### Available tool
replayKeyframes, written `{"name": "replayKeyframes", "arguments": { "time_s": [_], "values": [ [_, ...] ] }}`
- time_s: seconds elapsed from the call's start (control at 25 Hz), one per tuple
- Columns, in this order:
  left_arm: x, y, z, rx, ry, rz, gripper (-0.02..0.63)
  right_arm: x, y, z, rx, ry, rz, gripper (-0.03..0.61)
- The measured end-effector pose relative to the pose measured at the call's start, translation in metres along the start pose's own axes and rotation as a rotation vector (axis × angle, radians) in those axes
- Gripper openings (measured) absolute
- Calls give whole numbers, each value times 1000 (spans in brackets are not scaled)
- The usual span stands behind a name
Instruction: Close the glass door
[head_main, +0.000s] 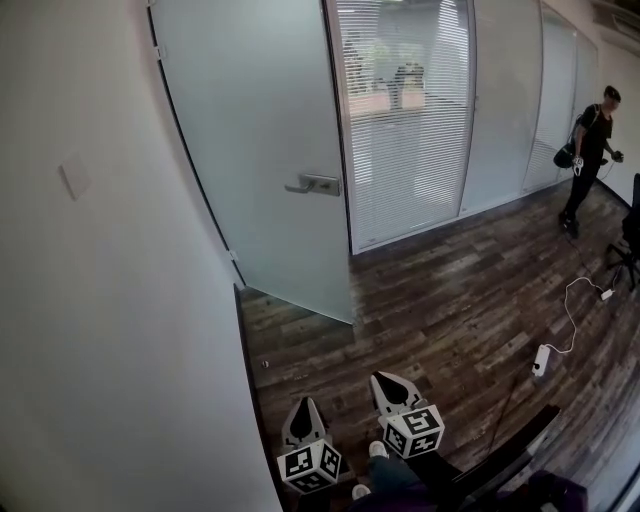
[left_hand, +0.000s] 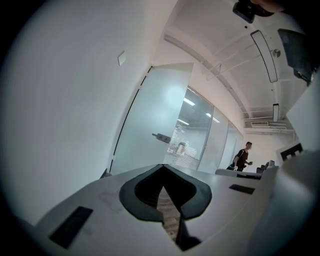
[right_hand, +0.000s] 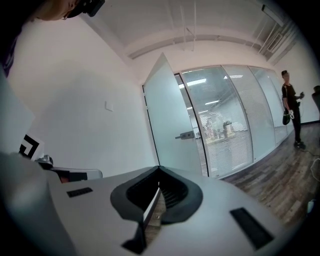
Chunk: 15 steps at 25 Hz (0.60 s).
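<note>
Both claws are held pressed together with nothing pinched between the jaws. The left claw and the right claw are seen side by side, pointed nearly level toward the glass door. The door is found well ahead of both tips and somewhat to their left. It stands ajar, with its free edge swung out over the wooden floor toward the claws. Its lever handle is set on the facing side near that free edge. No contact with the panel is shown, so the approach is judged to be the step in hand. For the next move, the remaining gap would have to be closed. A shut tip would then be laid against the frosted panel or the handle, close to the free edge. From there the door could be pushed away from the claws until it lines up with the glass wall beside it. A person is seen far off to the right of the claws, well apart from the door.
</note>
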<state>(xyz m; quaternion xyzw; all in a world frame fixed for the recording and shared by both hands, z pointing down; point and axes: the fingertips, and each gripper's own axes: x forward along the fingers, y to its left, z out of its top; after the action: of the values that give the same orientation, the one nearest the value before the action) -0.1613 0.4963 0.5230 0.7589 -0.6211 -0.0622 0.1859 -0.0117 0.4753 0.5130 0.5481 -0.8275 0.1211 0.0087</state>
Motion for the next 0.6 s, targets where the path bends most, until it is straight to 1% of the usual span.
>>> {"name": "replayKeyframes", "arguments": {
  "time_s": [0.36,0.6],
  "values": [
    [79,-19,29,24,-45,8,-2,64,-41,42,-11,-36,45,-3],
    [119,-30,28,15,-38,17,-2,96,-70,54,-14,-33,60,-3]
  ]
}}
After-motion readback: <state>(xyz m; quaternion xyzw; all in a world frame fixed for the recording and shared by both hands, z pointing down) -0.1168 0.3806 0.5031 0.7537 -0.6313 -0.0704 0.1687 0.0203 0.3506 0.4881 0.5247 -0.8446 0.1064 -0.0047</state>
